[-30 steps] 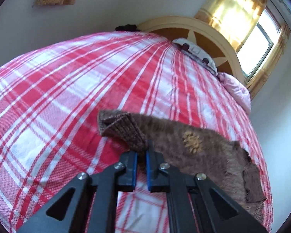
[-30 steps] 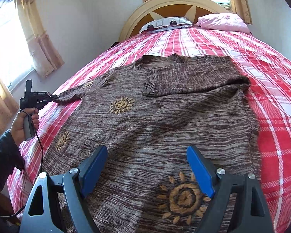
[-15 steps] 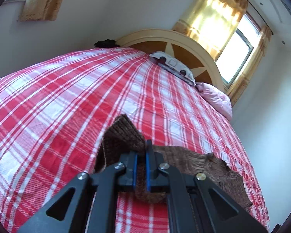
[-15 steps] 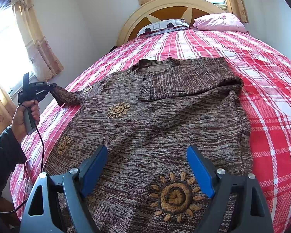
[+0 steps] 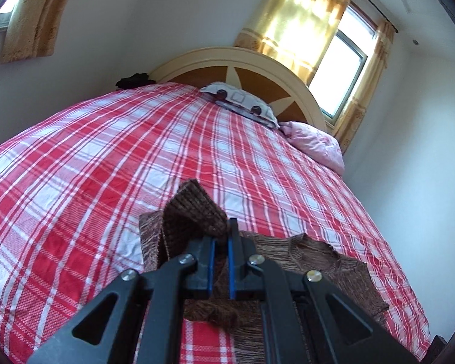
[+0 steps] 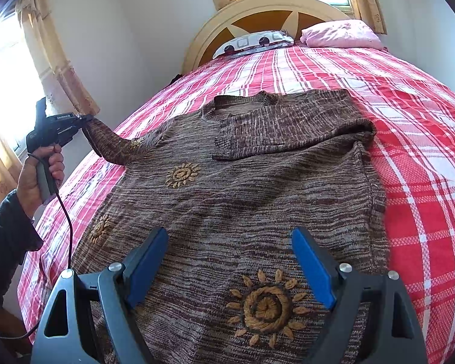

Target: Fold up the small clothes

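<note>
Over at the left edge of the bed (image 6: 415,139), the left hand-held gripper (image 6: 83,118) has its jaws pinched nearly together on the cuff of the sweater's left sleeve (image 6: 112,142), which it holds up off the red-checked cover. From that grip the sleeve slopes down and to the right, its long axis running straight toward the sweater (image 6: 242,200), which lies flat, chest up, its neck toward the headboard (image 6: 215,33). Seen from the left wrist, the cuff (image 5: 194,212) bunches up just ahead of the fingers, with the body of the sweater low and to the right.

So the fold, as I judge it, has to go rightward across the chest, and the left hand is plainly the one placed to carry it. Further right, the other sleeve (image 6: 291,127) already lies folded across the upper chest, its cuff pointing left; the lifted one should land beside or over it.

Nearest me, the right hand-held gripper (image 6: 230,268) hovers above the hem with its blue fingers (image 6: 145,268) spread wide, gripping nothing, a sun motif (image 6: 265,306) showing between them.
</note>
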